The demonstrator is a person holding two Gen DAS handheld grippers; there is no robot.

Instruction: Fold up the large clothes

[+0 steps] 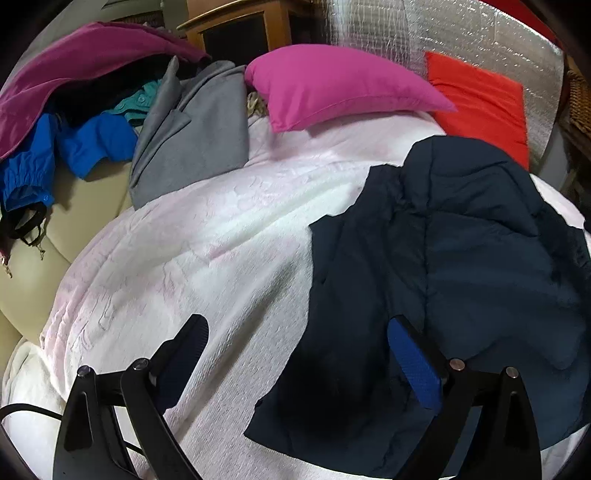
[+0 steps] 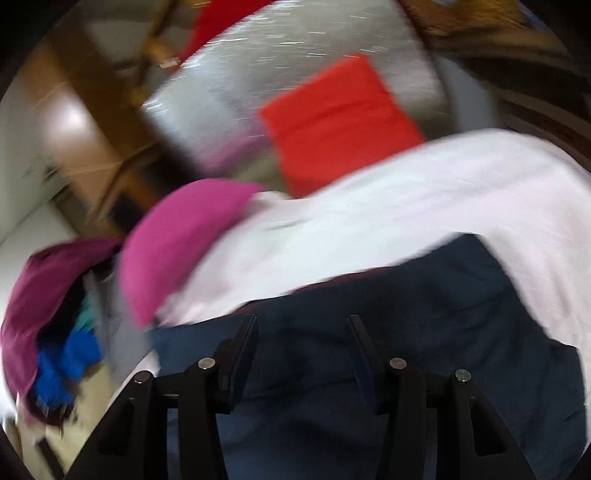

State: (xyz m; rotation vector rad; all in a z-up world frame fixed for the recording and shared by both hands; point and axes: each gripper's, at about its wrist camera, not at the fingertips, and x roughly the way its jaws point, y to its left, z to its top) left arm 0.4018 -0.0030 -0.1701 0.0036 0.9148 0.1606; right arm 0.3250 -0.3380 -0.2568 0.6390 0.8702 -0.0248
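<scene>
A dark navy padded jacket point(image 1: 461, 258) lies spread on the white blanket point(image 1: 207, 258) at the right. My left gripper point(image 1: 299, 343) is open and empty above the jacket's left edge, its right finger over the fabric. In the blurred right wrist view the jacket point(image 2: 369, 369) fills the foreground. My right gripper point(image 2: 303, 339) is open above it, holding nothing.
A pink pillow point(image 1: 332, 85) and a red cushion point(image 1: 480, 103) lie at the back. A pile of clothes, grey coat point(image 1: 195, 136), blue garment point(image 1: 74, 147) and magenta garment point(image 1: 74, 74), sits at the left on a beige sofa point(image 1: 29, 280). A wooden cabinet point(image 1: 243, 26) stands behind.
</scene>
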